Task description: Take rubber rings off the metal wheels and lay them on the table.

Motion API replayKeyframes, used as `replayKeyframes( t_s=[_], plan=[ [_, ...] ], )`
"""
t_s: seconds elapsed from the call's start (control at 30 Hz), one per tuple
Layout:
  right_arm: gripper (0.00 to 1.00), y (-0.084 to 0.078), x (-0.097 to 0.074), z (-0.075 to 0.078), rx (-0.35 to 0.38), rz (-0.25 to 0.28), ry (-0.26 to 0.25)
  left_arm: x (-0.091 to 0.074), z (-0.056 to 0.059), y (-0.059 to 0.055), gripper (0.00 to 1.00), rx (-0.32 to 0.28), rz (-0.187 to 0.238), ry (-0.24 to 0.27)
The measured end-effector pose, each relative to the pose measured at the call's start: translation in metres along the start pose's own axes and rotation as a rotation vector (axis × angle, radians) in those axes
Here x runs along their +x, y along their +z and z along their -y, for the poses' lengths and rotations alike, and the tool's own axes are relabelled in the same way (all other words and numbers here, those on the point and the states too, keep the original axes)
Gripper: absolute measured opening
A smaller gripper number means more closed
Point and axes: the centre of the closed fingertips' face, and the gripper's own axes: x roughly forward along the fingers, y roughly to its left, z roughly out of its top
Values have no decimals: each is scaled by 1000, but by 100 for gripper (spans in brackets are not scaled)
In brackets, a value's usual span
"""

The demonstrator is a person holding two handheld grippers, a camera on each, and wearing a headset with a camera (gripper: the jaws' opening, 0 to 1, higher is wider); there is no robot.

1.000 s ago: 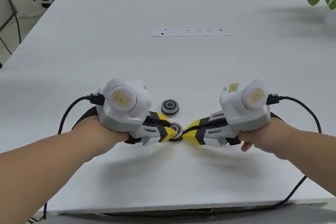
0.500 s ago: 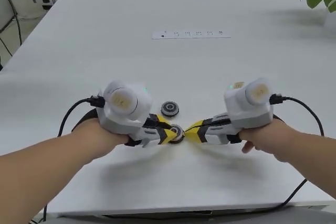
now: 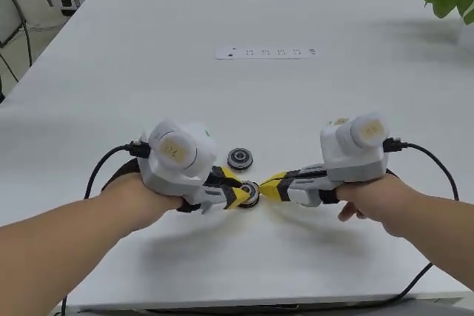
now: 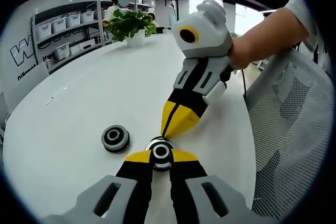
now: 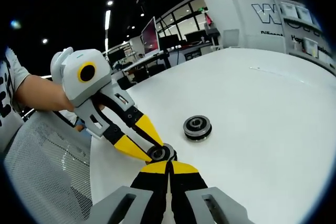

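Ring-stripping step: metal wheel [image 4: 160, 153] clamped in left gripper [image 3: 241, 196] fingers, right gripper [image 3: 265, 183] fingers pressed together at its rubber ring [image 4: 160, 140]; next, likely peeling it onto the tabletop [image 3: 296, 109].

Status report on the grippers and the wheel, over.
Left tongs shut on wheel. Right tongs shut at its rim. Rubber ring not yet off. Second wheel lies apart, nothing blocking.

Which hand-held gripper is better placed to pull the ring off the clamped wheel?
Right. The left hand-held gripper clamps the wheel between its jaws, anchoring it; the right hand-held gripper, shut, meets the wheel's rim, probably free to pull.
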Motion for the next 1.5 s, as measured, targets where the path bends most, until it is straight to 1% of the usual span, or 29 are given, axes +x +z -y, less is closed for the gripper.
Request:
replayKeyframes(
  t_s=[0.07,0.3,0.5,0.77,1.0,1.07,1.1,1.13,1.17,1.2,1.23,1.33,1.5],
  plan=[
    [0,0,0,0,-14,-7,-6,0,0,0,6,0,-1,1],
    [0,1,-1,-3,0,-5,2,0,0,0,6,2,-2,3],
    [0,2,0,-5,-6,-5,8,0,0,0,6,3,-1,4],
    [0,4,3,-11,-28,-5,22,0,0,0,6,4,-1,5],
    [0,5,4,-11,-39,-2,25,0,0,0,6,4,-1,5],
    [0,6,5,-13,-40,5,31,0,0,0,6,4,0,5],
    [0,11,6,-22,-35,26,79,0,0,0,6,4,0,6],
    [0,11,6,-24,-38,25,75,0,0,0,6,4,0,7],
    [0,11,6,-21,-92,10,47,0,0,0,6,4,0,7],
    [0,12,7,-24,-73,12,51,0,0,0,6,3,2,6],
    [0,11,6,-23,-72,11,51,0,0,0,6,3,2,6],
    [0,8,6,-19,-75,12,44,0,0,0,6,2,2,7],
    [0,9,4,-15,-97,13,26,0,0,0,7,6,0,6]
  ],
)
